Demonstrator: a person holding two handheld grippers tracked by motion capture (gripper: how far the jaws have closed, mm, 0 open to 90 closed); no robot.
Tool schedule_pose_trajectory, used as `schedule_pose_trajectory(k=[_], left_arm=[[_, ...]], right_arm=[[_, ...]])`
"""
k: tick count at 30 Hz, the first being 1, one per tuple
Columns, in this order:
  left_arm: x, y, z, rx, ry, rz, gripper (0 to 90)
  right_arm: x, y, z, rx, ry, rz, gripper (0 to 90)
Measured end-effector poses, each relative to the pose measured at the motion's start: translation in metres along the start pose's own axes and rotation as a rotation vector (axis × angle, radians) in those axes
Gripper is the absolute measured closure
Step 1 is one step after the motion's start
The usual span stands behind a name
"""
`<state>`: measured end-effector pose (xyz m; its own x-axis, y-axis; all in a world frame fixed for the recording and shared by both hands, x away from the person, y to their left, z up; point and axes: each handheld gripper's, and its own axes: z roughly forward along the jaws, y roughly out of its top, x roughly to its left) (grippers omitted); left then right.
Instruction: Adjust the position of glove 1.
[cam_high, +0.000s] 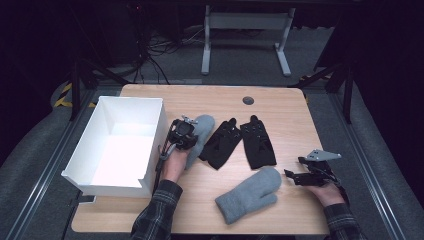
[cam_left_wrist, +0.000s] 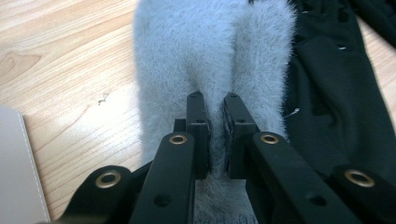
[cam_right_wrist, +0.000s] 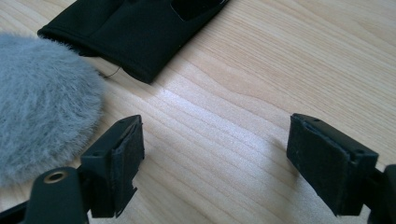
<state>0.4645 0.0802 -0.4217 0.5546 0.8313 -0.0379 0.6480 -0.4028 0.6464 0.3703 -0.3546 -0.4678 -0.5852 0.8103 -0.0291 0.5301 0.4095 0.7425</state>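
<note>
Left gripper (cam_left_wrist: 213, 100) pinches a fold of the grey mitten (cam_left_wrist: 205, 51); right gripper (cam_right_wrist: 215, 140) gapes over bare table (cam_right_wrist: 261, 70)

Table: light wood table top (cam_high: 280, 105), with a small dark round cap (cam_high: 248, 100) near its far edge.
Box: open white box (cam_high: 100, 145) at the table's left side.
Black gloves: two black gloves (cam_high: 242, 141) side by side at the middle.
Second mitten: grey mitten (cam_high: 248, 195) lying flat near the front edge.
Background: grey frame legs (cam_high: 245, 45) on dark carpet.
</note>
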Motion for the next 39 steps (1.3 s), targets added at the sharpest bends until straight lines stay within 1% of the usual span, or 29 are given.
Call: schedule_pose_trajectory(k=[4,5,6,11,15,18,21,25,26,30,31,33,34,35,36,37,38,39], left_arm=[[-0.005,0.005,-0.009,-0.021,-0.035,0.002,83.8],[-0.005,0.006,-0.012,-0.027,-0.054,0.009,83.8],[-0.006,0.007,-0.014,-0.033,-0.068,0.007,83.8],[-0.012,0.01,-0.024,-0.046,-0.122,0.04,83.8],[-0.016,0.011,-0.032,-0.042,-0.158,0.062,83.8],[-0.019,0.012,-0.038,-0.052,-0.198,0.078,83.9],[-0.024,0.013,-0.045,-0.057,-0.216,0.1,83.9],[-0.033,0.014,-0.052,-0.06,-0.253,0.127,83.9],[-0.035,0.014,-0.053,-0.06,-0.267,0.131,83.9],[-0.046,0.012,-0.056,-0.045,-0.312,0.156,83.9],[-0.05,0.011,-0.057,-0.04,-0.318,0.168,83.9],[-0.057,0.01,-0.059,-0.032,-0.315,0.195,83.9],[-0.061,0.01,-0.059,-0.028,-0.318,0.203,83.9],[-0.061,0.01,-0.059,-0.028,-0.318,0.203,83.9],[-0.068,0.01,-0.06,-0.024,-0.331,0.216,83.9],[-0.071,0.009,-0.061,-0.019,-0.333,0.224,84.0],[-0.071,0.009,-0.061,-0.019,-0.333,0.224,84.0],[-0.075,0.009,-0.061,-0.013,-0.338,0.232,84.0]], right_arm=[[0.0,0.0,0.0,0.001,0.001,0.0,19.2],[0.0,0.0,0.0,0.001,0.001,0.0,19.2],[0.0,0.0,0.0,0.001,0.001,0.0,19.2],[0.0,0.0,0.0,0.001,0.001,0.0,19.2],[0.0,0.0,0.0,0.001,0.001,0.0,19.2],[0.0,0.0,0.0,0.001,0.001,0.0,19.2],[0.0,0.0,0.0,0.001,0.001,-0.001,19.2],[0.0,0.0,0.0,0.001,0.001,0.0,19.2],[0.0,0.0,0.0,0.001,0.001,0.0,19.2],[0.0,0.0,0.0,0.001,0.001,-0.001,19.2],[0.0,0.0,0.0,0.001,0.001,0.0,19.2],[0.0,0.0,0.0,0.0,0.001,-0.001,19.2],[0.0,0.0,0.0,0.001,0.001,0.0,19.2],[0.0,0.0,0.0,0.001,0.001,0.0,19.2],[0.0,0.0,0.0,0.001,0.0,0.0,19.2],[0.0,0.0,0.0,0.001,0.0,0.0,19.2],[0.0,0.0,0.0,0.001,0.0,0.0,19.2],[0.0,0.0,0.0,0.001,0.0,0.0,19.2]])
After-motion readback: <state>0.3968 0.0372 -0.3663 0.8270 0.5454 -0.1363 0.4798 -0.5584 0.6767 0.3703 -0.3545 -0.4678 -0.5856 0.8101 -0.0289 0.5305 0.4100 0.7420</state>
